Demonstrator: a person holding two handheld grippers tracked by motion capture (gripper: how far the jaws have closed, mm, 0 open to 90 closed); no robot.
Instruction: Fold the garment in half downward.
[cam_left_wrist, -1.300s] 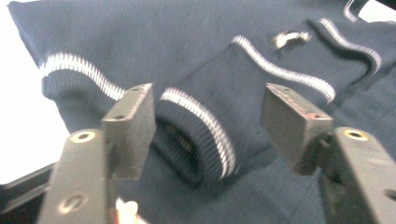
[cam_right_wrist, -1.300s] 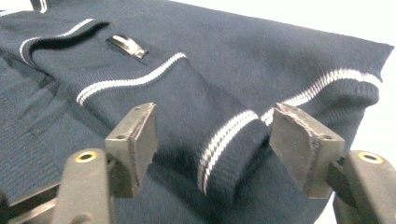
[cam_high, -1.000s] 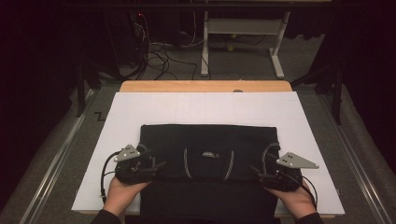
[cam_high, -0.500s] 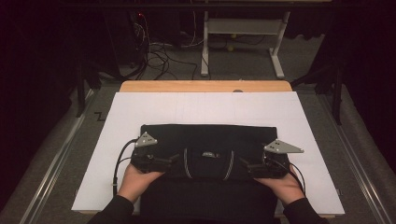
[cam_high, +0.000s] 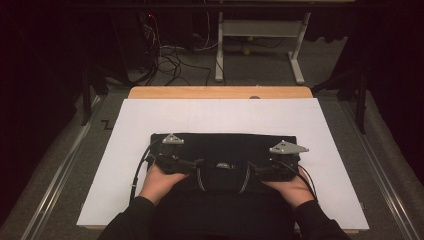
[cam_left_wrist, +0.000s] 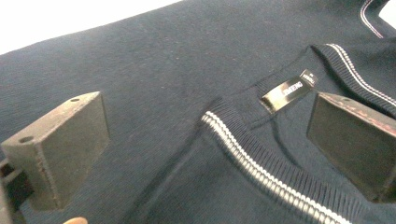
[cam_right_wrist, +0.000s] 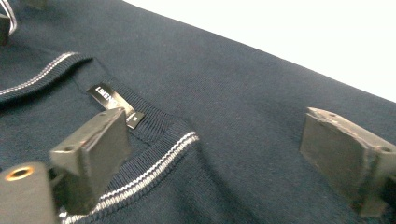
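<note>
Black sleeves (cam_high: 131, 220); black grippers with grey three-cornered plates (cam_high: 288, 147), blocky scuffed fingers (cam_left_wrist: 60, 149), trailing black cables (cam_high: 138, 167)

A dark folded sweater (cam_high: 225, 150) covers the near middle of the white sheet (cam_high: 150, 120), leaving bare strips open to its left, right and far side, where nothing stands in a hand's way. The left gripper (cam_high: 192, 164) and right gripper (cam_high: 254, 170) sit low over the striped collar (cam_left_wrist: 252, 163), jaws apart, and crowd the space there. The table's wooden edge (cam_high: 220, 92) bounds the far side.
</note>
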